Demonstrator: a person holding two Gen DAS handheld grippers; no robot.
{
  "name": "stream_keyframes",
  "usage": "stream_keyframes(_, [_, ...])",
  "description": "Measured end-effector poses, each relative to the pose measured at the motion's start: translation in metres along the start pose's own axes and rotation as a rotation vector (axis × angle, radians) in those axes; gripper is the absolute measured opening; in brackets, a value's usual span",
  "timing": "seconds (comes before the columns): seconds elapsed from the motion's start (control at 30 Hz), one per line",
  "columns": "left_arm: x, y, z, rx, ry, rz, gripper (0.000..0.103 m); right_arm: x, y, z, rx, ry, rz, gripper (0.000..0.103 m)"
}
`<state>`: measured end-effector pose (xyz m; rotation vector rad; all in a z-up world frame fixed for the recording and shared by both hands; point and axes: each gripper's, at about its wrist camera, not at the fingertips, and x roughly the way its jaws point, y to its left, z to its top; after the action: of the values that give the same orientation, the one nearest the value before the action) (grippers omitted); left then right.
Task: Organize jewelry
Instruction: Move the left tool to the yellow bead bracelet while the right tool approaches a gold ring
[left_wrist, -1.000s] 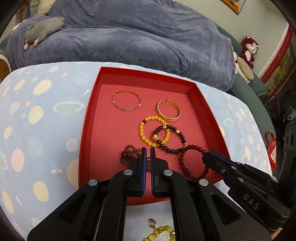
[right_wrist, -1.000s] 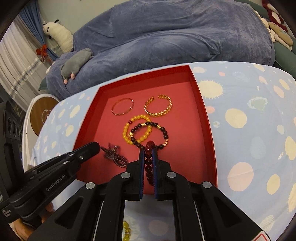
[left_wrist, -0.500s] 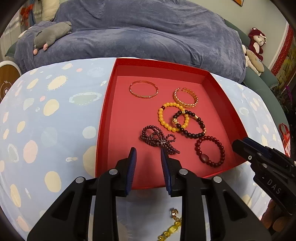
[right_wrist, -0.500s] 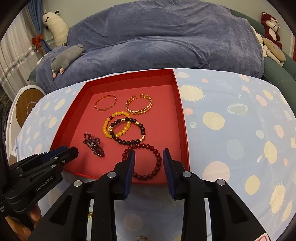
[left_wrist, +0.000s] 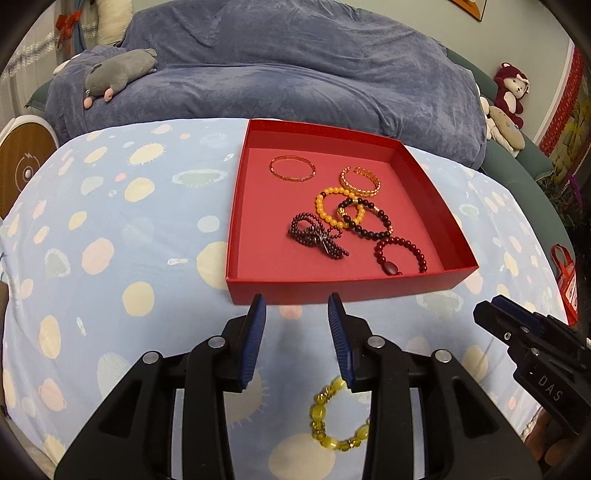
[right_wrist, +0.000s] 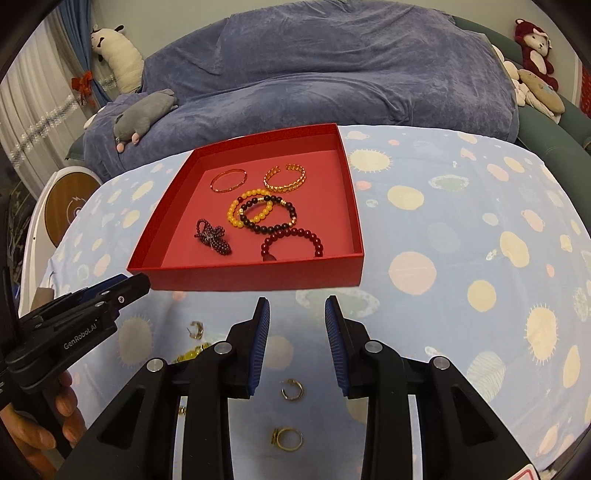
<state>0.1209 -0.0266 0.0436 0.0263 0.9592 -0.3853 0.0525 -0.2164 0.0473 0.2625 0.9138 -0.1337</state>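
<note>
A red box (left_wrist: 343, 286) (right_wrist: 258, 278) on the spotted cloth holds several bracelets: a thin gold bangle (left_wrist: 292, 168), a gold cuff (left_wrist: 360, 181), a yellow bead bracelet (left_wrist: 334, 206), a dark bead bracelet (left_wrist: 365, 218), a tangled dark string (left_wrist: 319, 240) and a red bead bracelet (left_wrist: 400, 254) (right_wrist: 291, 242). My left gripper (left_wrist: 297, 306) is open and empty in front of the box. A yellow-green bead bracelet (left_wrist: 332, 417) lies on the cloth below it. My right gripper (right_wrist: 297, 306) is open and empty. Gold hoop rings (right_wrist: 291, 389) (right_wrist: 288, 439) lie beneath it.
A small gold earring (right_wrist: 195, 328) lies on the cloth at the left. A blue-covered sofa (left_wrist: 295, 74) with a grey plush toy (left_wrist: 118, 70) stands behind the table. Plush toys (right_wrist: 535, 55) sit at the right. A round white device (left_wrist: 26, 162) stands at the left.
Both grippers opened, let go of the dark string and the red bead bracelet inside the box, and drew back over the cloth in front of it.
</note>
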Motion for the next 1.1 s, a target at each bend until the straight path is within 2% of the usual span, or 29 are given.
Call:
stream_keyframes(0.3, [0.004,-0.008,-0.043,0.0,0.08,-0.006,0.033,-0.007,-0.006,-0.039,0.028,0.055,-0.001,0.031])
stream_keyframes(0.53, [0.013,-0.013,-0.06,0.002,0.11,0.001,0.037,-0.004,-0.007,-0.06,0.025,0.088,-0.006,0.031])
stream_keyframes(0.67, [0.017,-0.015,-0.065,0.005,0.114,0.01,0.045,-0.001,-0.007,-0.065,0.025,0.097,-0.005,0.031])
stream_keyframes(0.83, [0.019,-0.021,-0.069,0.034,0.102,0.033,0.049,0.001,-0.007,-0.072,0.018,0.113,-0.005,0.031])
stream_keyframes(1.0, [0.018,-0.027,-0.072,0.058,0.084,0.042,0.047,0.002,-0.005,-0.081,0.007,0.134,-0.001,0.031])
stream_keyframes(1.1, [0.018,-0.031,-0.074,0.088,0.076,0.057,0.037,0.002,-0.003,-0.083,0.0,0.138,0.004,0.031])
